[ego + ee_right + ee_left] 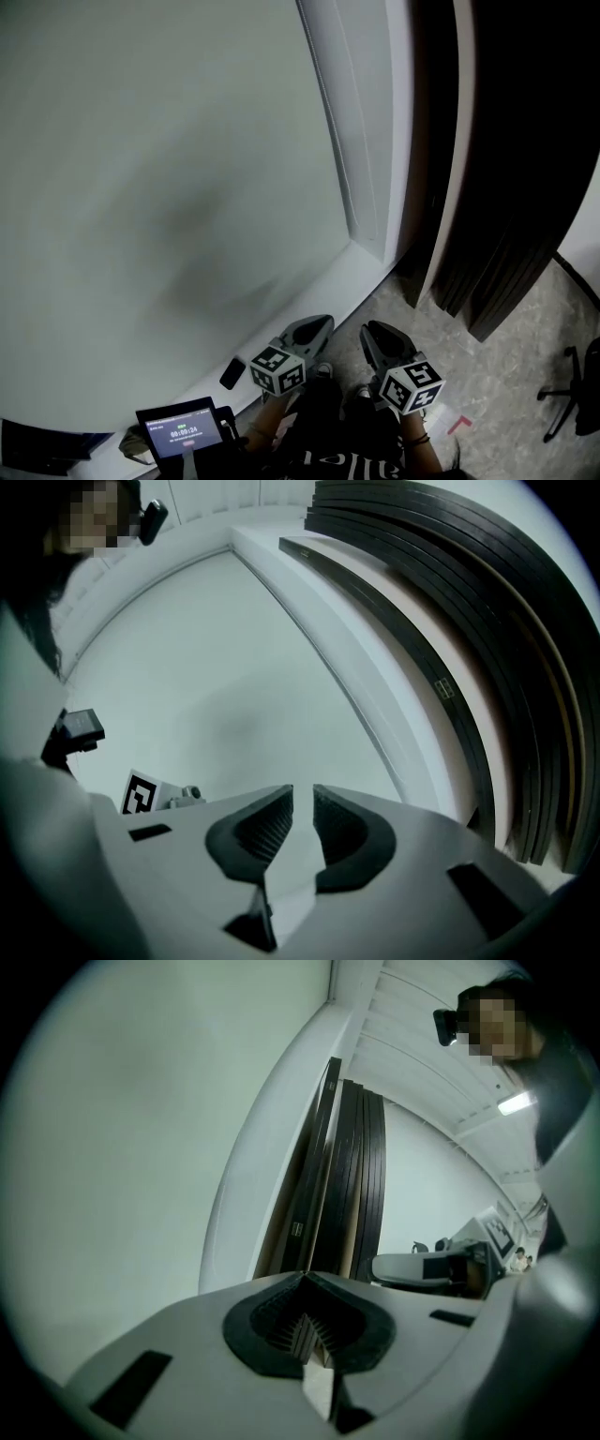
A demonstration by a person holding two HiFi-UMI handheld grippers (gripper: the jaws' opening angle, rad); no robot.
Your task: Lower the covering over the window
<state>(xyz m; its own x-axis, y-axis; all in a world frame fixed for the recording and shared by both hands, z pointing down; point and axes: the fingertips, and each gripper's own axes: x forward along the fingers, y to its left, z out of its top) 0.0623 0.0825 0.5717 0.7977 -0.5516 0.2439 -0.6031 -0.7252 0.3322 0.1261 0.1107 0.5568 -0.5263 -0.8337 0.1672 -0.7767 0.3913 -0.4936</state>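
The left gripper [305, 1277] has its jaws together on nothing. The right gripper [302, 797] shows a narrow gap, also empty. Both sit low by the person's body, apparently held clear of the work. The pale grey-green flat covering [169, 187] fills the white window frame [361, 169] down to the sill, so it is judged already lowered.

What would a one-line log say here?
left gripper: shut, empty; right gripper: open, empty; both: near window; dark curtain: bunched right

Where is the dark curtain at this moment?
In the head view the dark curtain hangs bunched at the upper right, just right of the white window frame.
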